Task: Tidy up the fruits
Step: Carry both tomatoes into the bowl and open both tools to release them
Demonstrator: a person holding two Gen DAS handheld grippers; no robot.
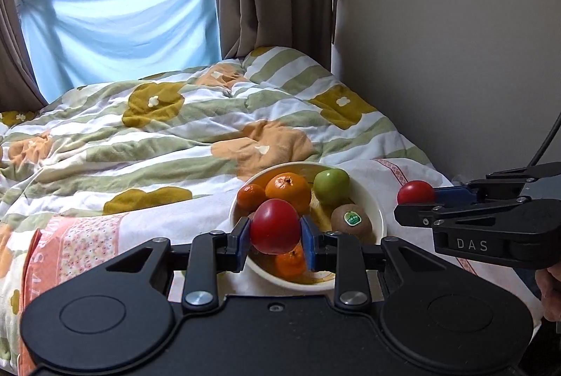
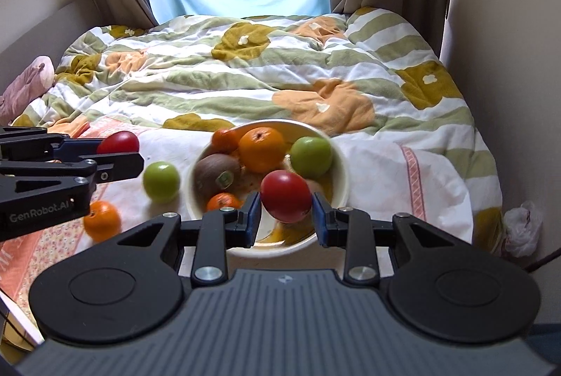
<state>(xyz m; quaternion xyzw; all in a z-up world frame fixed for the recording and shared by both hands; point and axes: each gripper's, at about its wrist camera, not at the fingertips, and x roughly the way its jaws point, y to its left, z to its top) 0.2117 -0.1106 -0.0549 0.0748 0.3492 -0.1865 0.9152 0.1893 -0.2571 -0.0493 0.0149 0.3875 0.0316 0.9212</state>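
— Two tomatoes, one in each claw?

— Yes. My left claw [image 1: 275, 237] pinches a red tomato [image 1: 275, 226] between its blue pads, held over the near rim of the white bowl [image 1: 377, 206]. My right claw [image 2: 285, 213] pinches the other tomato [image 2: 285, 196], also above the bowl's near side (that view is a little blurred).

— What sits in the bowl?

— A large orange [image 1: 288, 191] at the back, a small tangerine [image 1: 250, 197] to its left, a green apple [image 1: 331, 185] on the right, a kiwi with a green sticker [image 1: 351, 221] near the right rim, and another tangerine [image 1: 290, 259] at the front, partly hidden behind my left tomato.

— Anything outside the bowl?

— To the left of the bowl, on the white cloth over the bed [image 2: 245, 74], lie a second green apple [image 2: 161, 181] just beside the bowl's wall and a loose orange [image 2: 102, 220] nearer to me, well apart from the bowl.
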